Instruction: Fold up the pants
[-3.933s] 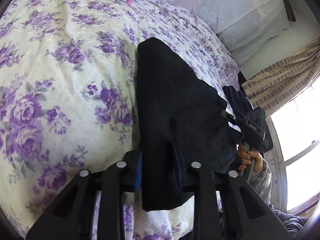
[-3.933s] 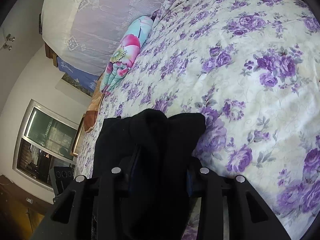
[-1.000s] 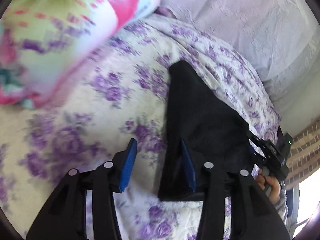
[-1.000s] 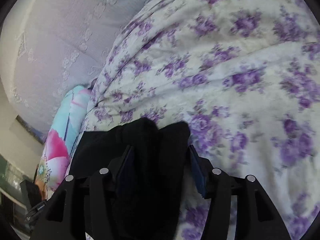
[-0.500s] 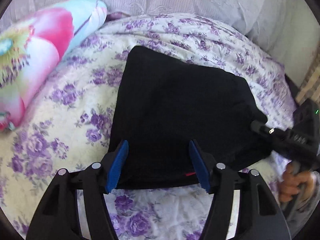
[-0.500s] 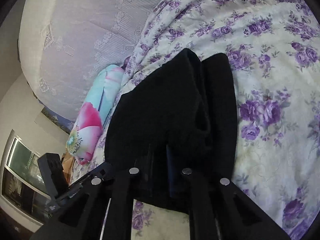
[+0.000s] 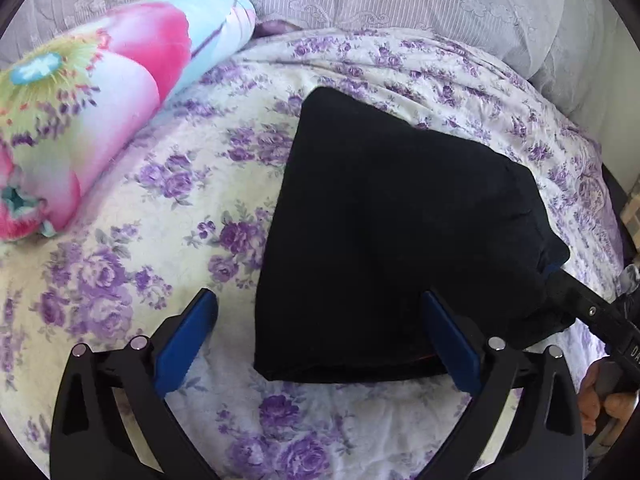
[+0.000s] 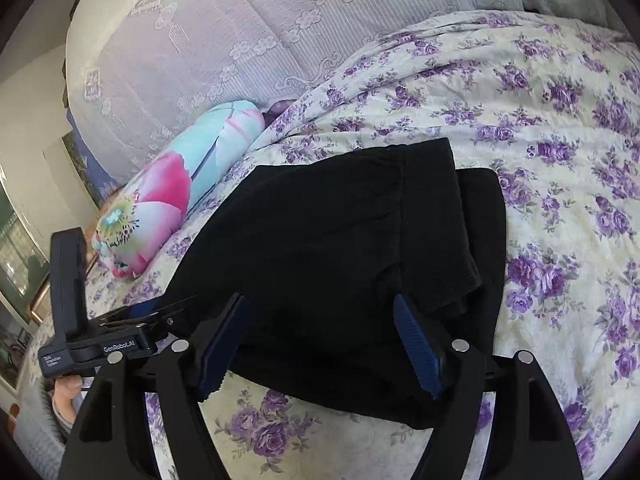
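The black pants [image 7: 392, 240] lie folded in a compact stack on the floral bedspread [image 7: 168, 216]. My left gripper [image 7: 320, 336] is open, its blue pads on either side of the stack's near left corner, holding nothing. In the right wrist view the pants [image 8: 344, 248] show layered edges on the right side. My right gripper [image 8: 320, 340] is open and empty, just above the stack's near edge. The right gripper also shows in the left wrist view [image 7: 592, 312] at the stack's right corner, and the left gripper in the right wrist view [image 8: 132, 324].
A rolled flower-print quilt [image 7: 92, 96] lies at the far left of the bed. A pale lace headboard cover [image 8: 224, 40] rises behind it. The bedspread extends to the right of the pants [image 8: 568, 200]. A window and wall are at the left [image 8: 16, 248].
Both grippers carried the pants up the bed, laid them down folded and opened. The right gripper, shut on the fabric half a second ago, is now open and drawn back.
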The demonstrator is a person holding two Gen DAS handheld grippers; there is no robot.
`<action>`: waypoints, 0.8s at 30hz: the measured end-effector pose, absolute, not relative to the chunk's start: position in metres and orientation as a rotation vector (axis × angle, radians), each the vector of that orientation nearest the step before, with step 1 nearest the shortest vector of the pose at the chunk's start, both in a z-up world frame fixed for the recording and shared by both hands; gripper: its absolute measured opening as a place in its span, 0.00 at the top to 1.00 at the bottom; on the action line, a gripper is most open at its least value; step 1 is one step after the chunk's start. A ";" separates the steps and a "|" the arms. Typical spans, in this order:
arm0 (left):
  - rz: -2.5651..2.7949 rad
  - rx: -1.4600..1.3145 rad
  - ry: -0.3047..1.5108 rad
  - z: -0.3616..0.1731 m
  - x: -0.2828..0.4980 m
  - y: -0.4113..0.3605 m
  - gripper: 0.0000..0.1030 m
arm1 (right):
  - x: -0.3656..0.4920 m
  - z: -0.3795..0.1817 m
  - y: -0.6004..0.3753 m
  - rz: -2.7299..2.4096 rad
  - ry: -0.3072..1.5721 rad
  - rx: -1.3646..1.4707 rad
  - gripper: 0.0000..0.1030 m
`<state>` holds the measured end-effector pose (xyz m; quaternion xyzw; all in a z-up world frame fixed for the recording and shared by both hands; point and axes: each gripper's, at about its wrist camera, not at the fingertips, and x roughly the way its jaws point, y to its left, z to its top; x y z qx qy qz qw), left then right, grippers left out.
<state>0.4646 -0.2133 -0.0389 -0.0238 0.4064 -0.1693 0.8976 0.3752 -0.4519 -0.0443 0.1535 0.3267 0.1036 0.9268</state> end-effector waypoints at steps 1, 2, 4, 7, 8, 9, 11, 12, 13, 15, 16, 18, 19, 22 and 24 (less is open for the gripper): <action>-0.302 -0.029 0.815 -0.033 0.457 -0.212 0.04 | 0.374 -0.044 -0.451 0.205 0.667 0.307 0.27; -0.257 -0.015 0.792 -0.028 0.448 -0.210 0.05 | 0.370 -0.041 -0.451 0.190 0.650 0.303 0.27; -0.228 -0.017 0.766 -0.018 0.424 -0.203 0.05 | 0.349 -0.033 -0.452 0.098 0.592 0.289 0.25; -0.233 -0.069 0.756 -0.008 0.386 -0.191 0.05 | 0.291 -0.015 -0.454 -0.068 0.456 0.310 0.12; -0.228 -0.075 0.745 -0.004 0.371 -0.189 0.05 | 0.270 -0.010 -0.454 -0.091 0.418 0.338 0.11; -0.225 -0.071 0.732 -0.001 0.357 -0.189 0.05 | 0.251 -0.006 -0.454 -0.112 0.392 0.359 0.10; -0.225 -0.036 0.690 0.010 0.327 -0.193 0.05 | 0.222 0.002 -0.449 -0.131 0.370 0.357 0.08; -0.219 -0.012 0.664 0.015 0.313 -0.194 0.05 | 0.207 0.007 -0.444 -0.135 0.358 0.332 0.07; -0.203 0.021 0.632 0.021 0.299 -0.198 0.05 | 0.194 0.012 -0.438 -0.143 0.339 0.302 0.06; -0.197 0.076 0.580 0.030 0.277 -0.205 0.05 | 0.168 0.021 -0.426 -0.167 0.268 0.237 0.04; -0.202 0.099 0.566 0.034 0.266 -0.207 0.05 | 0.155 0.023 -0.420 -0.182 0.230 0.206 0.04; -0.200 0.099 0.565 0.038 0.256 -0.206 0.05 | 0.142 0.026 -0.413 -0.192 0.191 0.165 0.04; -0.197 0.082 0.561 0.038 0.251 -0.204 0.05 | 0.140 0.026 -0.411 -0.184 0.184 0.151 0.04; -0.191 0.065 0.555 0.038 0.251 -0.199 0.05 | 0.141 0.023 -0.408 -0.160 0.196 0.102 0.04; -0.183 0.073 0.580 0.036 0.256 -0.197 0.05 | 0.144 0.018 -0.405 -0.160 0.212 0.062 0.04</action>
